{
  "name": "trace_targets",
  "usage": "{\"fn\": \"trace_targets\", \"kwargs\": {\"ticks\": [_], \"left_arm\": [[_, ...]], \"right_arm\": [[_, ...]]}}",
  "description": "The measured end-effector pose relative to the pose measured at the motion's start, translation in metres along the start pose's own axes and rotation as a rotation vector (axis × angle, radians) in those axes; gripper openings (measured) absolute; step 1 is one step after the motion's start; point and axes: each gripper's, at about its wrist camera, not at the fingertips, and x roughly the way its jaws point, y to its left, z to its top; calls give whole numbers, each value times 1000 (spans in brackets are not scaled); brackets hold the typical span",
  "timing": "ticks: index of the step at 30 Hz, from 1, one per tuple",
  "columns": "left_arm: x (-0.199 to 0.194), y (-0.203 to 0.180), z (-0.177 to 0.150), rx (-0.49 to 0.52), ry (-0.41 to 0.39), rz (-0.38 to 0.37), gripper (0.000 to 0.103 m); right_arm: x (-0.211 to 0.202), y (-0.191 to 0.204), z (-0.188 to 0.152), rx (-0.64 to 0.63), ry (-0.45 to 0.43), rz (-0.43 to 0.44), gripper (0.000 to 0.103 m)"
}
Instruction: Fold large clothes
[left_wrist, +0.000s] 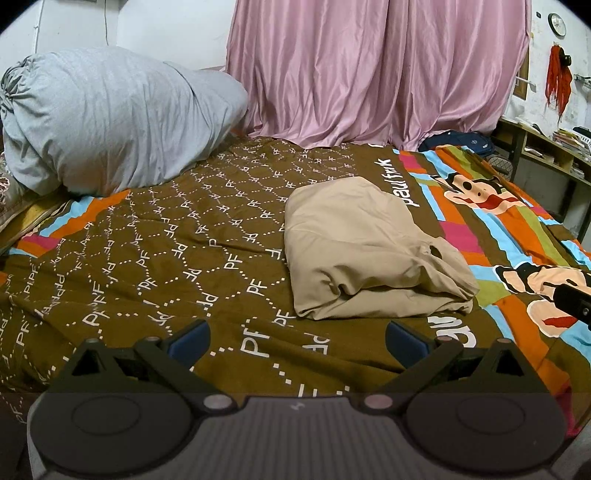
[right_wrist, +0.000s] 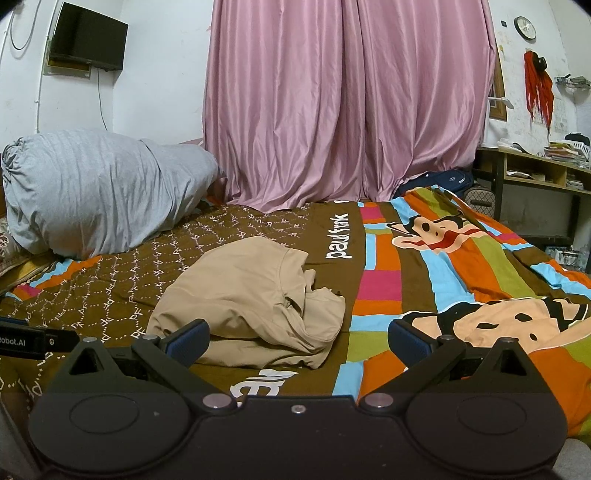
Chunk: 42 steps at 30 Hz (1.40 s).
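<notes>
Left wrist view puts the beige garment (left_wrist: 373, 251) ahead of your left gripper (left_wrist: 297, 341) and off to its right, well clear of the blue-padded fingertips (left_wrist: 190, 341). Your left gripper stands wide open with nothing between its jaws, hovering over the bedspread (left_wrist: 166, 251). From the right wrist view, the same garment (right_wrist: 255, 302) lies just beyond your right gripper (right_wrist: 297, 341), towards its left finger; that gripper too is spread wide and empty.

You see the garment folded into a compact, rounded bundle, its layers stacked, with a puckered edge and a small opening on the near right side. Its cloth looks soft, matte and plain. Under it, the bedspread is brown with dotted hexagons and "PF" letters, turning to bright stripes and cartoon figures on the right. A grey, wrinkled bundle of bedding (left_wrist: 110, 122) sits at the far left, and glossy pink curtains (left_wrist: 376, 70) hang behind.
</notes>
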Motion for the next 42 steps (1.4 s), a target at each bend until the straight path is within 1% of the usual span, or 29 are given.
{"fn": "trace_targets", "kwargs": {"ticks": [13, 42], "left_arm": [[1, 1, -1, 0, 1, 1, 103], [1, 3, -3, -1, 4, -2, 103]], "right_arm": [[2, -2, -9, 19, 13, -10, 102], [3, -2, -6, 25, 23, -15, 102]]}}
